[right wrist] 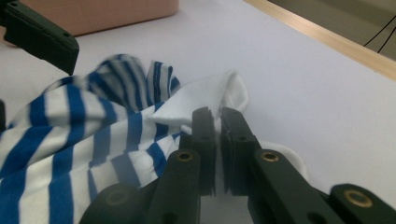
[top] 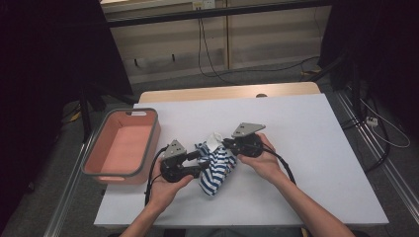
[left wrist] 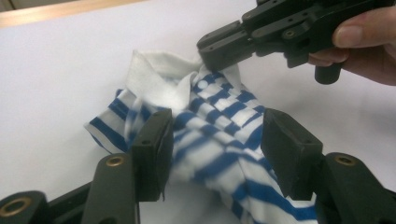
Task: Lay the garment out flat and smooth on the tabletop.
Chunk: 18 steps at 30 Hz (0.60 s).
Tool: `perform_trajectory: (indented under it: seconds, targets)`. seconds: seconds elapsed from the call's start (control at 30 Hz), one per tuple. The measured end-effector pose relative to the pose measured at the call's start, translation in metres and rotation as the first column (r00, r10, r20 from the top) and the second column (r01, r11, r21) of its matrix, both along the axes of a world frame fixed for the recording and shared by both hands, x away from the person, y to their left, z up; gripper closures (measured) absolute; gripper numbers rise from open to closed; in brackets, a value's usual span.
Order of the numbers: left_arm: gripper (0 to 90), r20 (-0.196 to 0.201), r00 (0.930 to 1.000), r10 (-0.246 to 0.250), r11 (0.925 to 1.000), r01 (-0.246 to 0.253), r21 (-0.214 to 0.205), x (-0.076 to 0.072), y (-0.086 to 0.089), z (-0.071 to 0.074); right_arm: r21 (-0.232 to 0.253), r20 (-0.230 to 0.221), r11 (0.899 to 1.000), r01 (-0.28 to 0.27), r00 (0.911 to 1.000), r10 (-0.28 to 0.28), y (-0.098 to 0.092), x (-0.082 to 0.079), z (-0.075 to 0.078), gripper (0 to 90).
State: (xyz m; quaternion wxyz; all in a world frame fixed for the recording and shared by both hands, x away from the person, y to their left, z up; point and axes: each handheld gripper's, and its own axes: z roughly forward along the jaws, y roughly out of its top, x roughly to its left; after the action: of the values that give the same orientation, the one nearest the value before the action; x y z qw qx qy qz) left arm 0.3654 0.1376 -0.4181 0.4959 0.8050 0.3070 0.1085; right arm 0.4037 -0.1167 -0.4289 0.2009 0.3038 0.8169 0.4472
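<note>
nearest the person, two forearms are seen coming in from the bottom of the high view, each hand wrapped around a gripper body. the left gripper (top: 198,162) is held just left of a blue and white striped garment (top: 216,168), which lies crumpled on the white desk (top: 306,148) at about its middle. in the left gripper view the jaws are seen standing apart, with the striped cloth bunched between them; the left pad lies against a fold, while the right pad is held clear of the fabric, so nothing is pinched there. the right gripper (right wrist: 217,135) is brought in from the other side, and its jaws are seen drawn together on the garment's white edge (right wrist: 205,100) (a plain hem or collar, which of the two cannot be told), the cloth being clamped between the pads. in the left gripper view the same clamped tip is seen at the upper end of the garment, with the fingers (left wrist: 359,37) of the right hand behind it. farther left, a pink bin (top: 101,148) with a grey rim is set at the desk's left edge, well apart from the garment. beyond the desk's far wooden edge, cables (top: 207,59) are seen hanging against a pale wall.
</note>
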Motion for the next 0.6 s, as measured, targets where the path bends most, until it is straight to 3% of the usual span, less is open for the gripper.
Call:
perform_trajectory:
  seconds: [0.03, 0.07, 0.17, 0.2, 0.37, 0.43, 0.47, 0.5, 0.53, 0.57, 0.6]
  targets:
    - [44.1, 0.000, 1.0000, 0.000, 1.0000, 0.000, 0.000, 0.000, 0.000, 0.000, -0.003, -0.003, 1.000, -0.002, 1.0000, 0.002, 0.004, 0.003, 0.000, 86.2]
    - [44.3, 0.027, 0.9995, 0.018, 0.9996, -0.018, 0.021, 0.000, 0.001, 0.000, -0.002, -0.004, 1.000, -0.008, 1.0000, 0.008, 0.008, 0.006, 0.001, 88.4]
    - [45.8, 0.022, 0.9997, 0.009, 0.9993, -0.010, 0.037, 0.001, -0.001, -0.002, 0.006, -0.003, 1.000, -0.016, 0.9999, 0.016, 0.016, 0.010, 0.000, 90.0]
    - [45.7, 0.018, 0.9998, 0.004, 0.9976, -0.006, 0.069, 0.003, -0.005, -0.007, -0.012, -0.008, 0.999, -0.039, 0.9992, 0.039, 0.025, 0.012, -0.004, 90.0]
    - [45.5, 0.020, 0.9996, -0.021, 0.9913, 0.018, 0.131, 0.004, -0.013, -0.015, -0.017, -0.031, 0.999, -0.050, 0.9983, 0.049, 0.032, 0.012, -0.013, 85.8]
    - [45.6, 0.025, 0.9993, -0.026, 0.9843, 0.022, 0.175, 0.006, -0.018, -0.020, 0.004, -0.039, 0.999, -0.035, 0.9986, 0.035, 0.027, 0.012, -0.010, 80.7]
    - [49.9, 0.009, 0.9990, -0.043, 0.9726, 0.040, 0.229, 0.007, -0.022, -0.028, 0.037, -0.034, 0.999, -0.015, 0.9993, 0.016, 0.016, 0.011, -0.003, 75.9]
    - [53.5, 0.009, 0.9990, -0.043, 0.9726, 0.040, 0.229, 0.007, -0.022, -0.028, 0.037, -0.034, 0.999, -0.015, 0.9993, 0.016, 0.016, 0.011, -0.003, 75.9]
    - [57.8, -0.041, 0.9975, -0.057, 0.9633, 0.066, 0.260, 0.010, -0.024, -0.036, 0.059, -0.030, 0.998, 0.008, 0.9995, -0.006, 0.004, 0.010, 0.003, 69.3]
    - [61.9, -0.041, 0.9975, -0.057, 0.9633, 0.066, 0.260, 0.010, -0.024, -0.036, 0.059, -0.030, 0.998, 0.008, 0.9995, -0.006, 0.004, 0.010, 0.003, 69.3]
    - [67.6, -0.057, 0.9968, -0.057, 0.9597, 0.070, 0.272, 0.011, -0.025, -0.038, 0.068, -0.024, 0.997, 0.033, 0.9992, -0.032, -0.009, 0.006, 0.006, 67.6]
